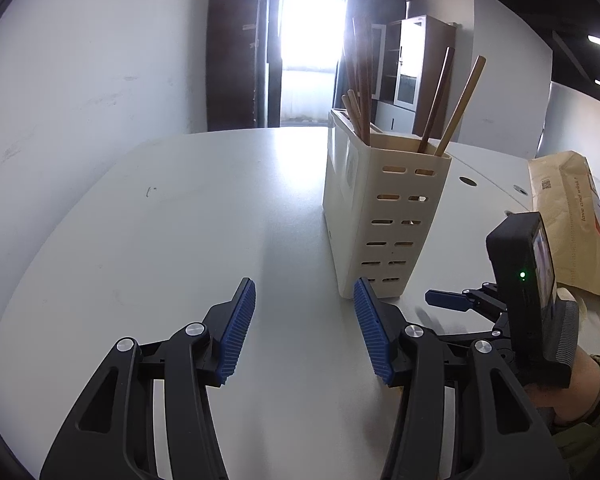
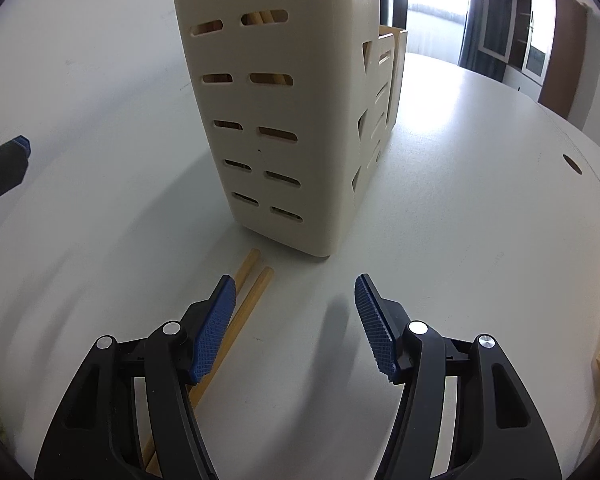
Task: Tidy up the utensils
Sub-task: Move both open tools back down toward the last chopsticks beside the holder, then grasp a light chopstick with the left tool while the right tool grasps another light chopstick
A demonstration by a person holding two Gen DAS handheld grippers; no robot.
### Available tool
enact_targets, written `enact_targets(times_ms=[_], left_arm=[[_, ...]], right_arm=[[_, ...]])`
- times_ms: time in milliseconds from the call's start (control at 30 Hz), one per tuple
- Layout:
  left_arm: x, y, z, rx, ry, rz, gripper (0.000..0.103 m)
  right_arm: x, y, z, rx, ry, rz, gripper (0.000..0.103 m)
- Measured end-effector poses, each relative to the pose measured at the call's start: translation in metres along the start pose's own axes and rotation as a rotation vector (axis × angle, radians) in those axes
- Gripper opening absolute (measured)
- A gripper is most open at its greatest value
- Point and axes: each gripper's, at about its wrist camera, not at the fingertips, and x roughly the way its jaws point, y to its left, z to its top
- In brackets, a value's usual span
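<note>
Right wrist view shows my right gripper (image 2: 296, 316) with jaws apart and empty, the two chopsticks (image 2: 236, 312) lying on the table (image 2: 480, 220) under the left jaw beside the holder (image 2: 276, 120), so closing now could miss them; my left gripper (image 1: 304, 332) hangs empty too.

The left wrist view looks forward and down over the worktop (image 1: 180, 220), the slotted holder (image 1: 384, 216) near at one o'clock. The right wrist view tilts steeper, very close, the same holder (image 2: 268, 112) at twelve o'clock. Both share holder and worktop.
</note>
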Motion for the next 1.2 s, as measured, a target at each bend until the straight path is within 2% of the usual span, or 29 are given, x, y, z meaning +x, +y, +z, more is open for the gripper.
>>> enact_targets(times_ms=[233,567,633,700,767,867,1000,1200], left_arm=[[0.001,-0.003,0.000,0.006,0.005,-0.002,0.052],[0.001,-0.002,-0.002,0.013,0.014,-0.002,0.052],[0.002,-0.003,-0.002,0.014,0.018,-0.002,0.052],[0.004,-0.005,-0.004,0.020,0.025,-0.003,0.052],[0.006,-0.007,-0.006,0.028,0.033,-0.002,0.052],[0.011,-0.009,-0.008,0.036,0.049,-0.002,0.052],[0.023,-0.011,-0.012,0.039,0.087,-0.003,0.052],[0.049,-0.024,-0.019,0.055,0.169,-0.039,0.052]], right_arm=[[0.009,0.010,-0.009,-0.013,0.042,-0.016,0.062],[-0.001,0.021,-0.025,-0.054,0.044,-0.023,0.060],[0.002,0.007,-0.017,-0.062,0.043,-0.012,0.055],[0.000,0.004,-0.018,-0.070,0.044,0.000,0.043],[-0.001,-0.002,-0.016,-0.077,0.043,0.010,0.036],[-0.002,-0.005,-0.016,-0.084,0.042,0.021,0.034],[-0.004,-0.014,-0.015,-0.081,0.048,0.036,0.021],[-0.006,-0.029,-0.015,-0.057,0.057,0.066,0.010]])
